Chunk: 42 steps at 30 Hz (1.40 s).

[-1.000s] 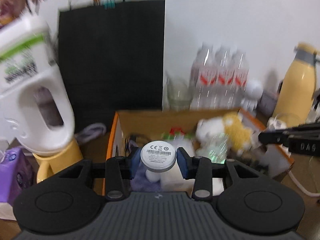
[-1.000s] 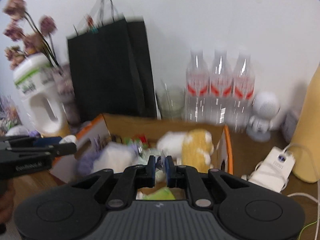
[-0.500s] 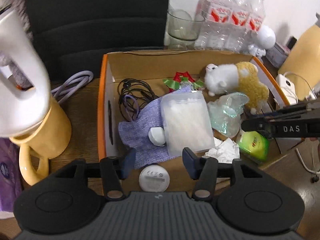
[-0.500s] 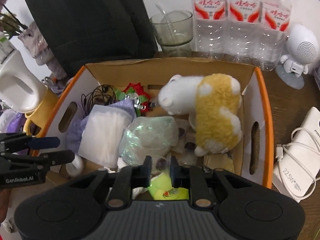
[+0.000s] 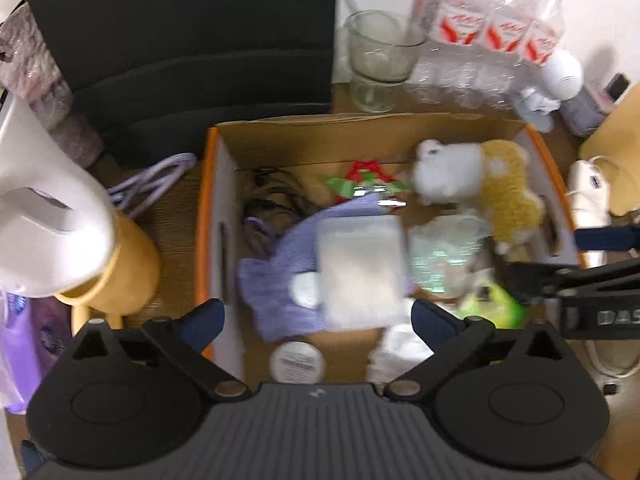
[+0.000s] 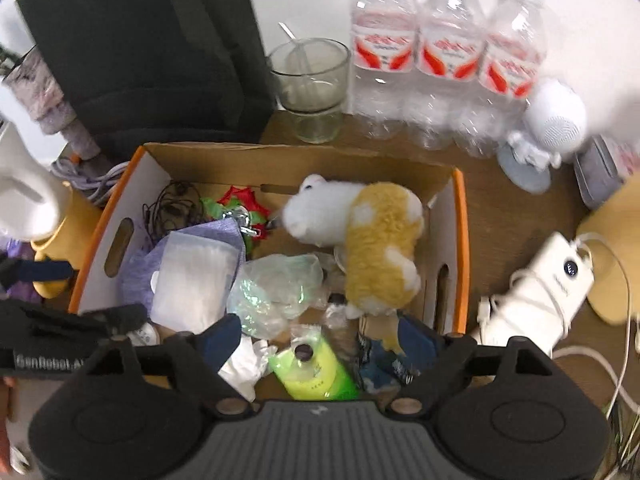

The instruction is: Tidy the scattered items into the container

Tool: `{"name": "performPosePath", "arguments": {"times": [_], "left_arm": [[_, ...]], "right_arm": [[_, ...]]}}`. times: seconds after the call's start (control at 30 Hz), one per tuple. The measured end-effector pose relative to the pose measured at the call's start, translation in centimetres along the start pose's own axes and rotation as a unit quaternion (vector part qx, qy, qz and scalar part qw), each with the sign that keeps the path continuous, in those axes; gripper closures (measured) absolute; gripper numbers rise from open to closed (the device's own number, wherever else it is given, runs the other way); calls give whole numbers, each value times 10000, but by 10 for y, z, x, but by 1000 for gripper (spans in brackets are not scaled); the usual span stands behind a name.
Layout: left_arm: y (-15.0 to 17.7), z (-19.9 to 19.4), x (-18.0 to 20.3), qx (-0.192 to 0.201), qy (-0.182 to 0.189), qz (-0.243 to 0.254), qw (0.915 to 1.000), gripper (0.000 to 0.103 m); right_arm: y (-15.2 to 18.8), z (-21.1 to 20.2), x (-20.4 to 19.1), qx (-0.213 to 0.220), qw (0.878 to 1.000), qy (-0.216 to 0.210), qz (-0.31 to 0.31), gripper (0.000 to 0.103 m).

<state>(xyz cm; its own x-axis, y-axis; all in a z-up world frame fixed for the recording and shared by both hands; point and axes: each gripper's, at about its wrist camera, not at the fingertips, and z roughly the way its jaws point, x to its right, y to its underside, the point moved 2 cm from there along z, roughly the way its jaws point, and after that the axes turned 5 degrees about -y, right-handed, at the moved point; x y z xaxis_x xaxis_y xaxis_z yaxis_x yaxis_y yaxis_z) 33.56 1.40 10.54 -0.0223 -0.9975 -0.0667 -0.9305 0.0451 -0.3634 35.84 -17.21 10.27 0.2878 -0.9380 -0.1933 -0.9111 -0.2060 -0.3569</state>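
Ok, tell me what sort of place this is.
Most likely a cluttered table at home or in a small office, set against a white wall. A cardboard box of odds and ends sits among three water bottles, a black paper bag and a power bank wrapped in its cable.

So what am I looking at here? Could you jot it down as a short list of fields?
container: cardboard box with orange edges, on a wooden table
in the box: plush toy, purple cloth, white round disc, green packet, black cable
left gripper: over the box, jaws opening, nothing between them
right gripper: over the box, jaws opening, nothing gripped
behind the box: three water bottles, glass cup, black bag
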Motion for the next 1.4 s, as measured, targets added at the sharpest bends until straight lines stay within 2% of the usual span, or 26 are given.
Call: {"name": "performPosePath", "arguments": {"times": [0.4,0.77,0.87,0.97,1.1,1.23,1.33,1.4], "left_arm": [[19,-44,2,257,-91,-477,9985,0],[43,-102,1,1044,-363,-646,9918,0],[53,-114,3,1370,-558,-592,9872,0],[61,-120,2,1554,-512,-647,9844,0],[77,-129,1,1918,-523,-693,9776,0],[98,-137,0,2483,-604,-796,9635,0],[116,-138,2,2909,-738,-675,9515,0],[128,-135,3,3086,-786,-693,9454,0]], "right_arm": [[20,-43,-2,220,9995,104,214,19],[43,-89,-21,723,9973,132,76,18],[50,-104,-26,1011,9948,99,58,17],[58,-115,-30,1341,9909,-48,68,17],[72,-122,-35,1665,9860,1,16,16],[91,-122,-39,2117,9773,47,-50,15],[109,-114,-40,2469,9688,109,-178,15],[120,-106,-40,2623,9648,26,-179,15]]}}
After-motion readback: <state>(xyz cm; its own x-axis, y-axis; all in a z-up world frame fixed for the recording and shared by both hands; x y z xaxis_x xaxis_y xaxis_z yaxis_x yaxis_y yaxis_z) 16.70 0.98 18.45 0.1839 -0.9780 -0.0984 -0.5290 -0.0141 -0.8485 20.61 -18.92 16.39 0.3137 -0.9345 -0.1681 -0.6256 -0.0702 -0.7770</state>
